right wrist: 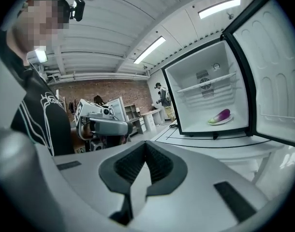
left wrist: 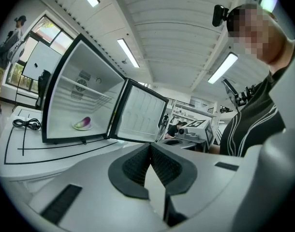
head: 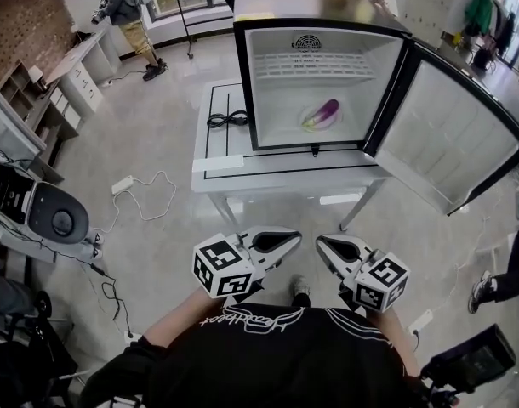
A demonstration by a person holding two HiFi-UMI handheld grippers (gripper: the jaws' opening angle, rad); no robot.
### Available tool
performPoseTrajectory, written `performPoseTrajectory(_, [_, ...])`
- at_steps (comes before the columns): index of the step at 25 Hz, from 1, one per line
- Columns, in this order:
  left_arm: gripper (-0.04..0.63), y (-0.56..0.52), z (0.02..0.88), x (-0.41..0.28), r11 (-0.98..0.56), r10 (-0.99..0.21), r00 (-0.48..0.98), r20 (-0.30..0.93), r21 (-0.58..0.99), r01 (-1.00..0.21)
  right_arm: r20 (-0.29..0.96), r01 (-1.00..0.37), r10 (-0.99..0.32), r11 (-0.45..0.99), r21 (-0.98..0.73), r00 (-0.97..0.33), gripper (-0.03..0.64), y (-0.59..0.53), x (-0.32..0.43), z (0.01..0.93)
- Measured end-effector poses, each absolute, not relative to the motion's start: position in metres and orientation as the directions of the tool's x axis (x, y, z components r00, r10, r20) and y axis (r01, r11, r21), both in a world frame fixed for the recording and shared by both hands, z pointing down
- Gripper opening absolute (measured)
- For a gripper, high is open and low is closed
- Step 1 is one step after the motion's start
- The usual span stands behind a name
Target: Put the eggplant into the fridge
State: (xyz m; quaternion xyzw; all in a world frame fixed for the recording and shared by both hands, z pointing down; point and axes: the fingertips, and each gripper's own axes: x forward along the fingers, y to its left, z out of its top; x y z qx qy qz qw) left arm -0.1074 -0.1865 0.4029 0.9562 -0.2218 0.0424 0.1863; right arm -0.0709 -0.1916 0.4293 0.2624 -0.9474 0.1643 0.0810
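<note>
A small fridge [head: 268,36] stands on a white table [head: 217,167] with its door [head: 451,138] swung open to the right. Inside it a purple eggplant [head: 325,111] lies on a white plate [head: 308,122]; the eggplant [left wrist: 84,123] also shows in the left gripper view and the eggplant [right wrist: 222,115] in the right gripper view. Both grippers are held close to my body, well short of the table. My left gripper [head: 295,239] is shut and empty. My right gripper [head: 321,241] is shut and empty too.
A black coiled cable [head: 228,119] lies on the table left of the fridge. A power strip and white cord [head: 123,184] lie on the floor at left. Desks and equipment [head: 47,215] line the left side. People stand behind the fridge [head: 132,15] and at the right edge [head: 506,283].
</note>
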Motion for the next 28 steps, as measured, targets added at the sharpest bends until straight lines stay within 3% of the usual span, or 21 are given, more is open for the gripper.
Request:
performPoseTrajectory(11, [0.008, -0.098, 0.388, -0.139, -0.866, -0.38, 0.915, 0.138, 0.296, -0.404, 0.196, -0.541, -0.505, 0.801, -0.257, -0.841, 0.006, -0.102, -0.107, 0.421])
performPoseTrajectory(28, [0.008, -0.065, 0.39, -0.149, -0.876, -0.36, 0.925, 0.125, 0.297, -0.381, 0.205, -0.575, -0.538, 0.78, -0.247, -0.818, 0.006, -0.071, -0.113, 0.422])
